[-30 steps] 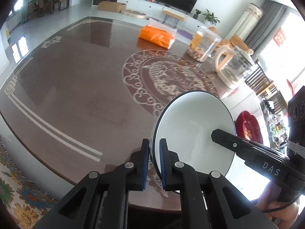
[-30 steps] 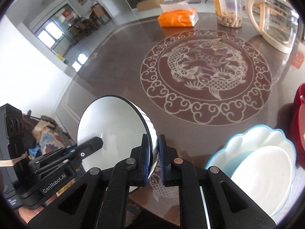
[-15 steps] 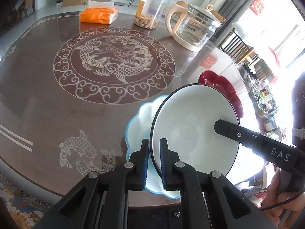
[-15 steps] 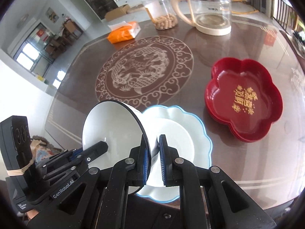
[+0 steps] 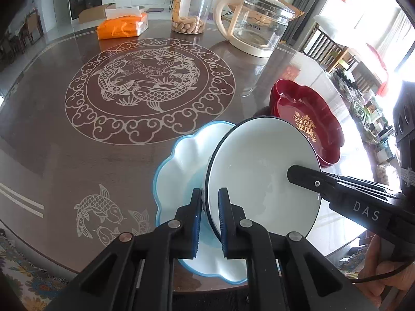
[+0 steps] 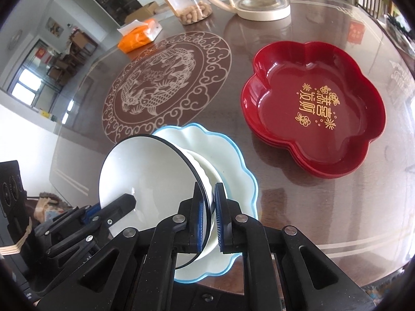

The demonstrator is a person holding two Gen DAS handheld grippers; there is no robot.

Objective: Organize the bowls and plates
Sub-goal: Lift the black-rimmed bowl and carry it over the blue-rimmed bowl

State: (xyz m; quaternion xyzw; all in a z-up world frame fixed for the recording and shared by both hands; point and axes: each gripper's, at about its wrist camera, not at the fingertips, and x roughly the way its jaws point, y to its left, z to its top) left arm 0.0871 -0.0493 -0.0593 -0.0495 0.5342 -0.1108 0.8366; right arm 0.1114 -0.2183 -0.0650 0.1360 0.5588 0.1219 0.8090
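Observation:
A white bowl with a thin dark rim hangs tilted between both grippers. My left gripper is shut on its near rim. My right gripper grips the opposite rim, its jaws closing tighter on it. Just beneath the bowl lies a blue-edged, flower-shaped plate, near the table's front edge. In the right wrist view another white bowl sits inside that plate, and the held bowl leans against or just above it. Each view also shows the other gripper's fingertip inside the bowl.
A stack of red flower-shaped plates lies right of the blue plate. At the far side of the round brown table stand a glass kettle, a clear jar of snacks and an orange tissue pack. A person's hand holds the right gripper.
Both grippers have carried the bowl rightwards across the table, from over bare table to over the blue-edged plate, and slightly lower. Both stayed shut on the bowl's rim.

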